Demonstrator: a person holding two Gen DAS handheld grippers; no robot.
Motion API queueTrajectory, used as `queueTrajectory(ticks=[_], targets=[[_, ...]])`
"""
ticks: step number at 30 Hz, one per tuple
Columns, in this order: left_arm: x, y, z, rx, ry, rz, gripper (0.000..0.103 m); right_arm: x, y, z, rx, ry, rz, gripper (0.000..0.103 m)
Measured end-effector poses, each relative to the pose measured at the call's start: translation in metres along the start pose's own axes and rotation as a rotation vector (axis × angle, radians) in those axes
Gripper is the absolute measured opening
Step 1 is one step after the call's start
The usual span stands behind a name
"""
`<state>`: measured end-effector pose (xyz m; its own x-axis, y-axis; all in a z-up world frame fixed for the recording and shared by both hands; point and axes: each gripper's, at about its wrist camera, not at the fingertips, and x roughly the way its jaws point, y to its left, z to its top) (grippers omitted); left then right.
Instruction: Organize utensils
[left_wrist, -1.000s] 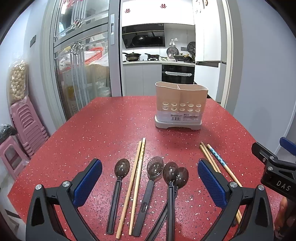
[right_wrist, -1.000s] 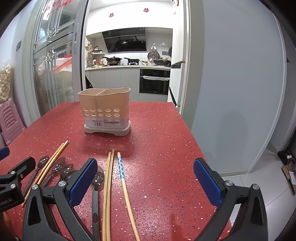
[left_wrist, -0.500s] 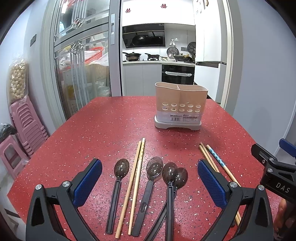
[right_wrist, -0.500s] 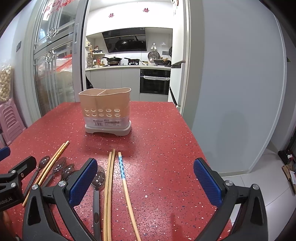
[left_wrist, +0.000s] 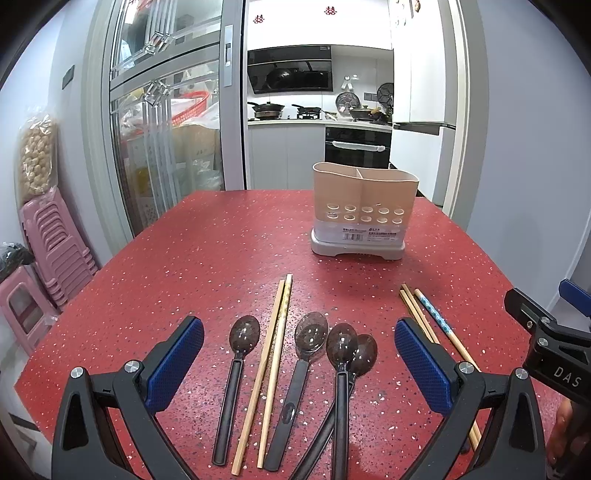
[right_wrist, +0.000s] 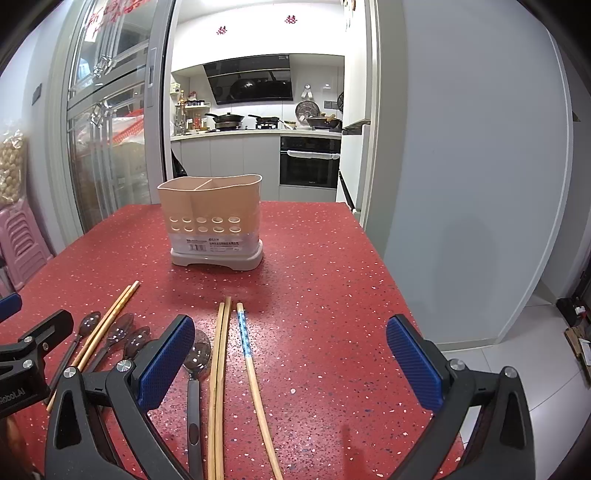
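Since a second ago almost nothing has shifted; the right gripper (right_wrist: 290, 360) has only drifted slightly, so the holder (right_wrist: 212, 225) sits a touch further right in its view. Both grippers hang wide open and empty above the near edge of the red table (left_wrist: 207, 258), the left gripper (left_wrist: 299, 360) over four spoons (left_wrist: 242, 339) and a pair of chopsticks (left_wrist: 275, 343). Three more chopsticks (right_wrist: 236, 354), one with a blue patterned end, lie below the right gripper. At the far middle of the table the beige holder stands upright, well apart from the utensils.
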<state>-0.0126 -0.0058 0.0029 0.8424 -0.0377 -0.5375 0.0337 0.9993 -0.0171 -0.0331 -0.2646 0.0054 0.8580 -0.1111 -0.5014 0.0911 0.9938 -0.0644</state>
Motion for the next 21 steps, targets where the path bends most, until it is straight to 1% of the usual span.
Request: queueTrajectory(ticks=[21], targets=[[0.0012,-0.0021,0.0003,-0.002,0.005,0.007,0.103,-0.0023,-0.0008,0.0019,-0.001,-0.001,0.005,0.103]])
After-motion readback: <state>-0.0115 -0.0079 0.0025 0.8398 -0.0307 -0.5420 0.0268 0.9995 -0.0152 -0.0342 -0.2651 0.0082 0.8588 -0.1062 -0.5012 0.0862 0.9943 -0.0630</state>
